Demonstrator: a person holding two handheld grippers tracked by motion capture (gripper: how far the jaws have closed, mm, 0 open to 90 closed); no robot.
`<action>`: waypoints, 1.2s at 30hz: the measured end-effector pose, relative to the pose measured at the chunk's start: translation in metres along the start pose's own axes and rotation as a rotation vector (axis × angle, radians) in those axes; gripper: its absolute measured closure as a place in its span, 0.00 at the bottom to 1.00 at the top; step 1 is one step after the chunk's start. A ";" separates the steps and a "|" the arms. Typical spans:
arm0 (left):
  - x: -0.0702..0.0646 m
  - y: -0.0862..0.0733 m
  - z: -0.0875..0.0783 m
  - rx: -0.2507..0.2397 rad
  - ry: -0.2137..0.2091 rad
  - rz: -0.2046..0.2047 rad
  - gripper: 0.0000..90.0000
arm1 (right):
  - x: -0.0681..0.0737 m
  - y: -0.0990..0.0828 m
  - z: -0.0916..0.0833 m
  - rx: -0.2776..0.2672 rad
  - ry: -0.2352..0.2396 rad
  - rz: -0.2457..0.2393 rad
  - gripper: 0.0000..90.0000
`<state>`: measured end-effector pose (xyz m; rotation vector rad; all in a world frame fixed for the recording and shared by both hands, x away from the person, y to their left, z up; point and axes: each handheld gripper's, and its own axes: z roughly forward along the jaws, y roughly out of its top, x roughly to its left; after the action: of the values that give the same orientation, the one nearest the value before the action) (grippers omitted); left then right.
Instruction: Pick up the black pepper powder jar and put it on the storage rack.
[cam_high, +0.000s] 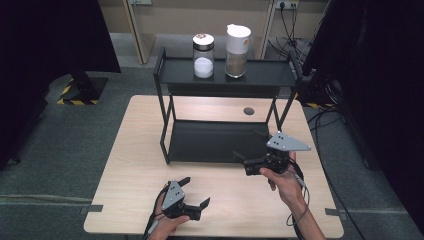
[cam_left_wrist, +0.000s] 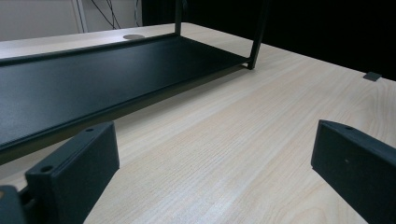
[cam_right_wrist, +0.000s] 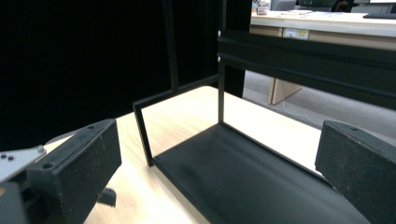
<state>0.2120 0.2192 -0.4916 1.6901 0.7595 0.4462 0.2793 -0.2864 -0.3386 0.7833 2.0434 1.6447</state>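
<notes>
While both grippers are held over the near half of the table (cam_high: 140, 150), the closest object is the black two-tier metal rack (cam_high: 220, 142), standing at the table's centre and far side. Its matte lower tray is flat and rectangular, on thin square-section posts. The right gripper (cam_high: 240, 159) hovers at the tray's front right corner, jaws set wide and empty, pointing leftward. The left gripper (cam_high: 196, 191) sits low near the front edge, jaws likewise wide and empty. On the upper shelf stand a glass jar (cam_high: 203, 56) of white powder and a white-lidded canister (cam_high: 237, 51).
</notes>
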 end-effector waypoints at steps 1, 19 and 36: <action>0.000 0.000 0.000 0.001 0.000 0.000 0.00 | 0.000 -0.003 -0.001 0.002 0.000 0.003 0.00; 0.000 0.000 -0.001 -0.005 0.003 0.000 0.00 | 0.021 -0.057 -0.005 0.010 0.005 0.016 0.00; 0.000 0.000 -0.001 -0.007 0.002 0.004 0.00 | 0.031 -0.102 -0.008 -0.010 -0.003 0.049 0.00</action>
<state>0.2117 0.2200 -0.4912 1.6848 0.7550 0.4528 0.2331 -0.2874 -0.4348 0.8390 2.0275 1.6773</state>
